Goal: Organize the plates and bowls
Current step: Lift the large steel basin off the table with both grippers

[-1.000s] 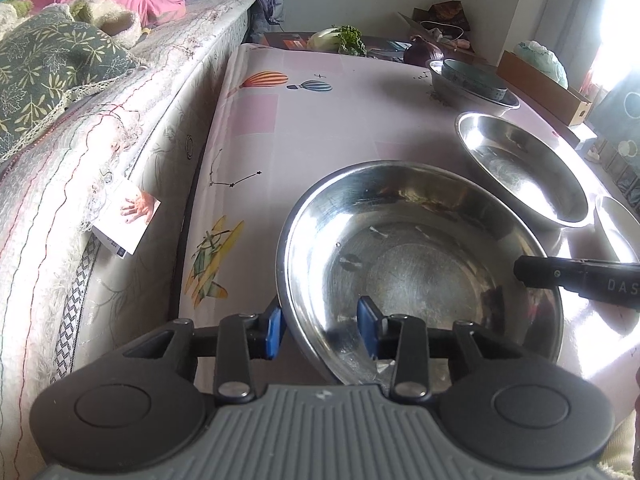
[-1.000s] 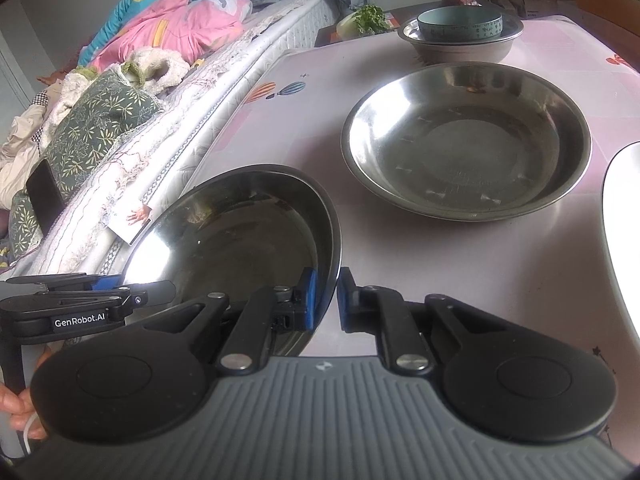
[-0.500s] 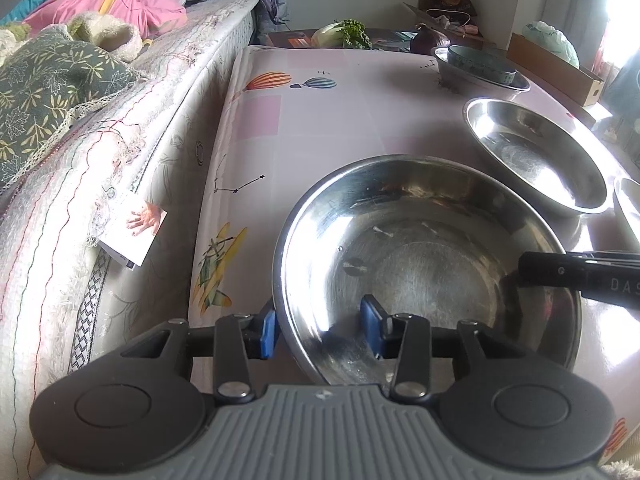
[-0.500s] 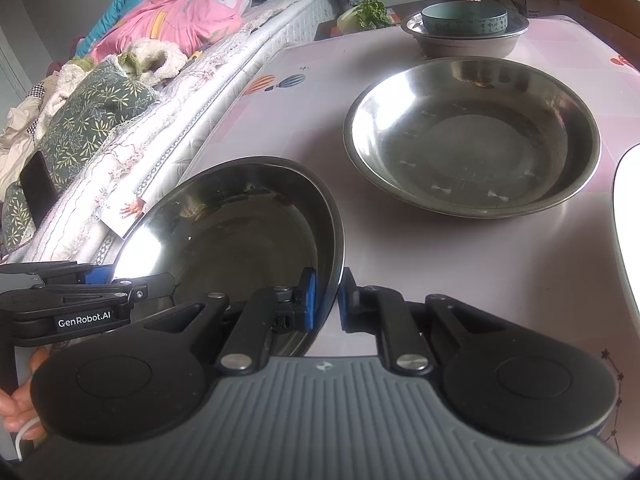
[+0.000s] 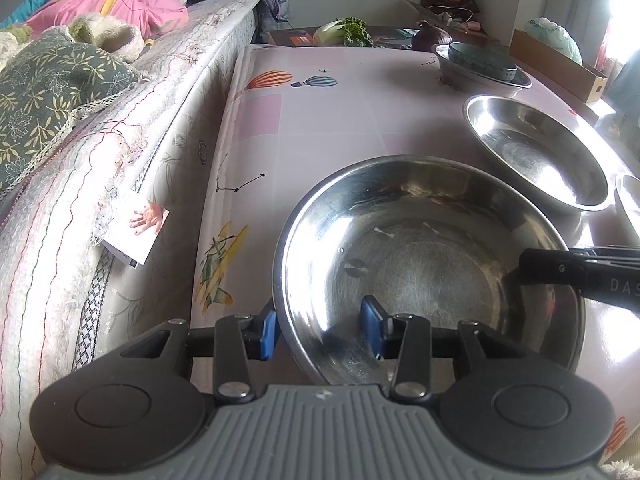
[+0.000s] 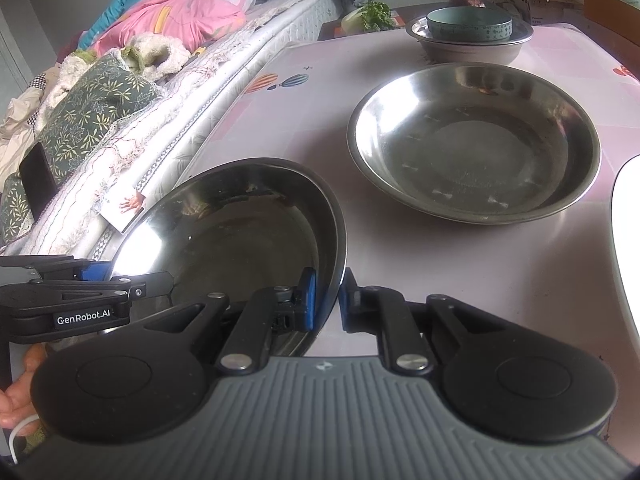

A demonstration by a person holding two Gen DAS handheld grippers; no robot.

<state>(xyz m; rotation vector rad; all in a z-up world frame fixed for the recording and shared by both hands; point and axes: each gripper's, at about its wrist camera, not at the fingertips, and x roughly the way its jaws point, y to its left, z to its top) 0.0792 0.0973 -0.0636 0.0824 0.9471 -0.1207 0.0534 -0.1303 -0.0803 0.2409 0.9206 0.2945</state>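
A steel bowl [image 5: 424, 264] sits near the table's front left corner; it also shows in the right wrist view [image 6: 240, 236]. My left gripper [image 5: 318, 330] straddles its near rim with a wide gap between the pads, so it is open. My right gripper [image 6: 327, 300] is shut on the bowl's right rim, and its arm shows in the left wrist view [image 5: 580, 274]. A second steel bowl [image 6: 474, 142] lies empty farther back. Behind it a teal bowl [image 6: 468, 24] sits inside a grey bowl [image 6: 472, 46].
A mattress with bedding [image 5: 100, 128] runs along the table's left edge, with a small card [image 5: 138, 234] tucked against it. A white dish edge [image 6: 626, 240] is at the right. Vegetables [image 5: 344, 32] and a cardboard box [image 5: 560, 64] lie at the far end.
The held bowl and both grippers have shifted slightly; the left gripper's pads stay apart around the rim and the right gripper stays clamped.
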